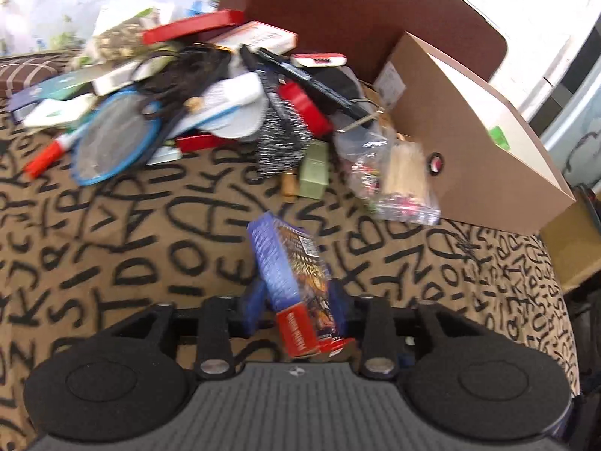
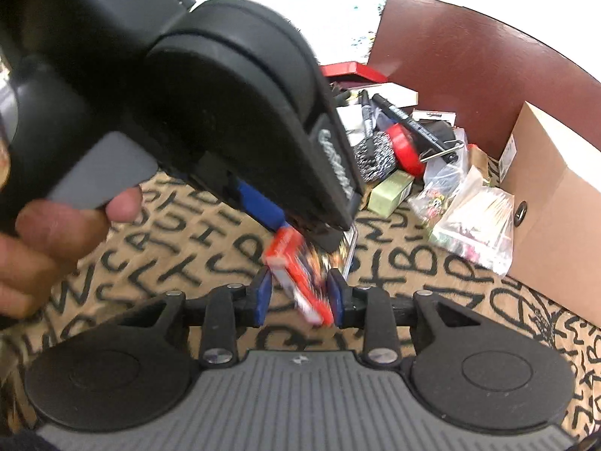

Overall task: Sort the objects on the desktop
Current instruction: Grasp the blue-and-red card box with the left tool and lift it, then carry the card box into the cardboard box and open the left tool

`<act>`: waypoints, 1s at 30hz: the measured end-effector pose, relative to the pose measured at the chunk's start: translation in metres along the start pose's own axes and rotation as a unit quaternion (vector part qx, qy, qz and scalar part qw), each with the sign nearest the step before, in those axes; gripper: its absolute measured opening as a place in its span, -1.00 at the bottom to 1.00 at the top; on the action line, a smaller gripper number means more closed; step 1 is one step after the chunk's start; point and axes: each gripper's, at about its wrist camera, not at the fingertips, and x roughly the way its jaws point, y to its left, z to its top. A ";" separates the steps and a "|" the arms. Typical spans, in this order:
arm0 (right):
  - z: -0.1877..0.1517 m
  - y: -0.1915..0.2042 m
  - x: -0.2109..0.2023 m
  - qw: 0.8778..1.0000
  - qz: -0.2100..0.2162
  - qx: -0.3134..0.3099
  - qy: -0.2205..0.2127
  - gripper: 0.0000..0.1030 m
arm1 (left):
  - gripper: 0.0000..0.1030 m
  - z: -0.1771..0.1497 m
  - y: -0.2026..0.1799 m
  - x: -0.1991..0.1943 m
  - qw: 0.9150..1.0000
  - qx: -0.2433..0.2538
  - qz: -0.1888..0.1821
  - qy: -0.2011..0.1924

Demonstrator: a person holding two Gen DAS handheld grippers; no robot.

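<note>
Two claws meet on one box (image 1: 296, 282): the left claw (image 1: 298, 300) grips it, long axis pointing ahead toward the carton (image 1: 488, 143); the right claw (image 2: 300, 295) stands narrow around its red end, contact unclear.

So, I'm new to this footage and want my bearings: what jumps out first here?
First, the small blue and orange box, held up between the left gripper and the right gripper over the letter-patterned cloth. Behind it a heap of clutter sprawls across the far side, with a round blue mirror at its left edge. At the right lies an open cardboard box.
</note>
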 end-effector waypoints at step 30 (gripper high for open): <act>-0.004 -0.029 0.041 0.997 0.057 0.040 0.014 0.05 | -0.02 -0.007 0.005 0.020 0.999 0.040 0.002 -0.001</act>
